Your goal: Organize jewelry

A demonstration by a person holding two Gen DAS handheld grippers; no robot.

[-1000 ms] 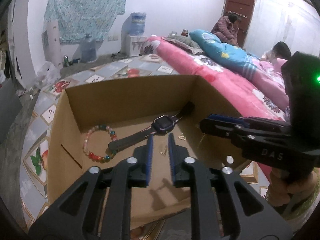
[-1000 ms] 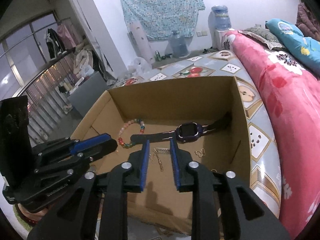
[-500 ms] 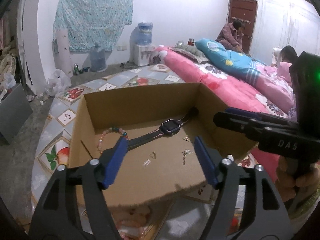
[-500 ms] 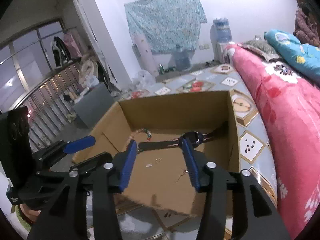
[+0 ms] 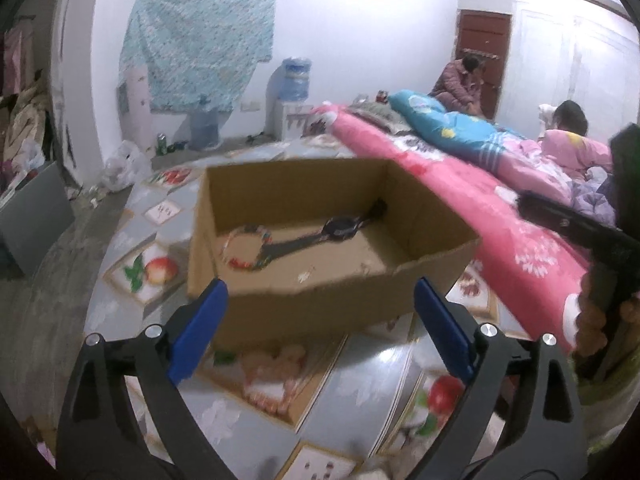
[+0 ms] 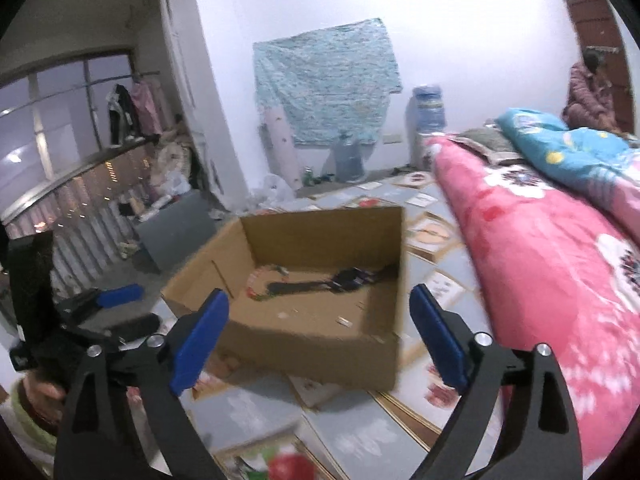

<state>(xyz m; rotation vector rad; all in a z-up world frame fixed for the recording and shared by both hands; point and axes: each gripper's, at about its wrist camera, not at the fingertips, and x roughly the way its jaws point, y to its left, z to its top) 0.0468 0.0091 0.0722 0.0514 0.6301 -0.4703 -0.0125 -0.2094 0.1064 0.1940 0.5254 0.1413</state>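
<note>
- The cardboard box [image 5: 328, 304] is the landmark: it sits open-topped on a floor mat [image 5: 360, 412] printed with fruit pictures.
- Inside the box, a beaded bracelet [image 5: 246, 247] lies toward the left wall, and a dark wristwatch [image 5: 320, 236] stretches from the bracelet's edge toward the far right corner; the two touch or overlap at the strap end.
- Small pale bits of jewelry [image 5: 304, 276] lie on the box floor nearer the front wall; motion blur makes them too small to identify.
- The left gripper [image 5: 320, 332] hangs in front of the box's near wall, blue pads spread wide with nothing between them.
- The right gripper [image 6: 320, 336] sits before the box's near right corner, also spread wide and empty.
- The box's front wall stands between both grippers and the jewelry.
- A pink flowered quilt [image 5: 500, 216] runs just along the right of the box, with a blue quilt [image 5: 452, 128] behind it.
- Beyond the box, a water dispenser [image 5: 294, 100] stands against the white wall beside a hanging patterned cloth [image 5: 196, 44].
- Left of the box lies a grey panel [image 6: 176, 228], with a railed window [image 6: 60, 152] further off.
</note>
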